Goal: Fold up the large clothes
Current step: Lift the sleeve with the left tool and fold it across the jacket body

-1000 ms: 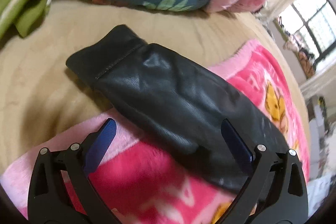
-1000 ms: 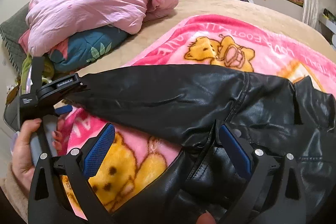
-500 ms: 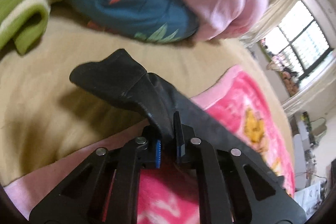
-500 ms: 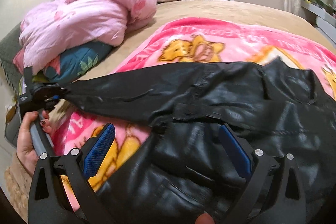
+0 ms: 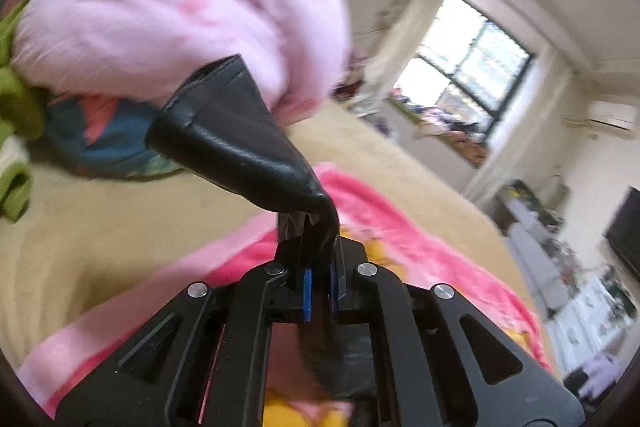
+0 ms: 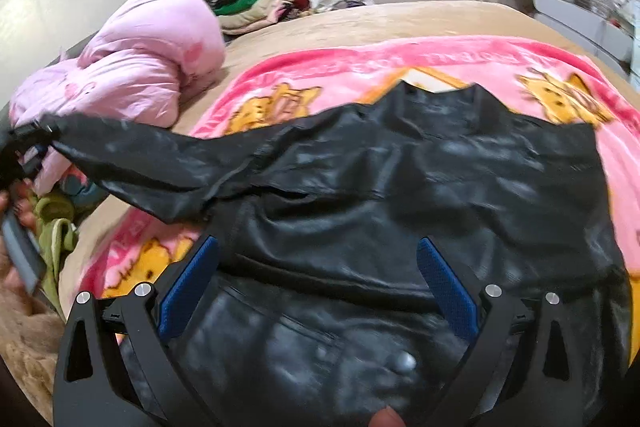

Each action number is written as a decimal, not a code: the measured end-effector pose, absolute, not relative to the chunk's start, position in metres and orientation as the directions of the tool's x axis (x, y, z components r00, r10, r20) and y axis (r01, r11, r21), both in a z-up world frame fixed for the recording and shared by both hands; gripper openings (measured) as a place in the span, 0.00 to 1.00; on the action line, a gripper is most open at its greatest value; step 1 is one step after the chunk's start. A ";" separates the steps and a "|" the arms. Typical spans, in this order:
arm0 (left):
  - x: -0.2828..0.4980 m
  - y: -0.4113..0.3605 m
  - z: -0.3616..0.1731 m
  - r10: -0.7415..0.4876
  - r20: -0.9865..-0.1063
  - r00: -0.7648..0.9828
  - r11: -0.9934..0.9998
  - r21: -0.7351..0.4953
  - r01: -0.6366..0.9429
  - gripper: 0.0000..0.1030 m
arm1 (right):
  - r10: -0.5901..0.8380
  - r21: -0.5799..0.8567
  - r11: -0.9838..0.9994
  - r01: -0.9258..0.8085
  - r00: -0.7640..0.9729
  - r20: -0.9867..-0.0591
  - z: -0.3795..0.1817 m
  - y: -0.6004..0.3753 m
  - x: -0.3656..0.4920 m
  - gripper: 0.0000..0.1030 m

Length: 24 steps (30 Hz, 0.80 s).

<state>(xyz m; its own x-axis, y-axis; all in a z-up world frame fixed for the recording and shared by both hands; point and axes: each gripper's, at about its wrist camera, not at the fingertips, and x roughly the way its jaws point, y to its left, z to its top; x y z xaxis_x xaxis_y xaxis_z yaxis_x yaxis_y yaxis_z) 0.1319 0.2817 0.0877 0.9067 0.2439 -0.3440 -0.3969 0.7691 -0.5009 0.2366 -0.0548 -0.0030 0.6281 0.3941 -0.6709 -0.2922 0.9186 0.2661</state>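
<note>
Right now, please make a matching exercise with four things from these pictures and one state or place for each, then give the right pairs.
Things:
1. left hand-held gripper
2. right hand-held gripper
3. black jacket sleeve
4. pink quilt

States or places:
A. bunched up beside the pink blanket
B. open above the jacket body
C. shut on leather
D. lifted and stretched out sideways

Pairs: 1-C, 2-B, 3-D, 4-A

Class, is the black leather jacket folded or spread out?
Mostly spread: the black leather jacket lies open-flat on the pink blanket, one sleeve lifted by the left gripper.
</note>
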 end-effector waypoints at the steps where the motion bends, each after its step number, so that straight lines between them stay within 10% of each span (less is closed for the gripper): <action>1: 0.134 0.272 0.094 0.226 -0.329 0.917 0.785 -0.497 -0.371 0.00 | 0.383 0.262 0.924 -0.280 0.631 -0.675 -0.004 -0.063 0.234 0.95; 11: 0.173 0.131 0.132 -0.071 -0.247 0.966 0.926 -0.376 -0.028 0.00 | 0.333 0.283 0.941 -0.187 0.671 -0.663 0.001 -0.125 0.222 0.95; 24: 0.237 0.010 0.057 -0.353 -0.479 0.803 0.932 -0.253 0.259 0.00 | 0.148 0.315 0.946 0.071 0.770 -0.621 0.019 -0.232 0.203 0.95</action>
<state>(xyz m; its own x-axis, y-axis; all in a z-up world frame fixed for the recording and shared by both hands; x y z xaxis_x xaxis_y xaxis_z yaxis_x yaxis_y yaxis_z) 0.2374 0.0098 0.0570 0.8034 -0.3532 -0.4793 0.2590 0.9322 -0.2527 0.2028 -0.2316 0.0188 0.7700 0.1484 -0.6205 0.0714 0.9464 0.3149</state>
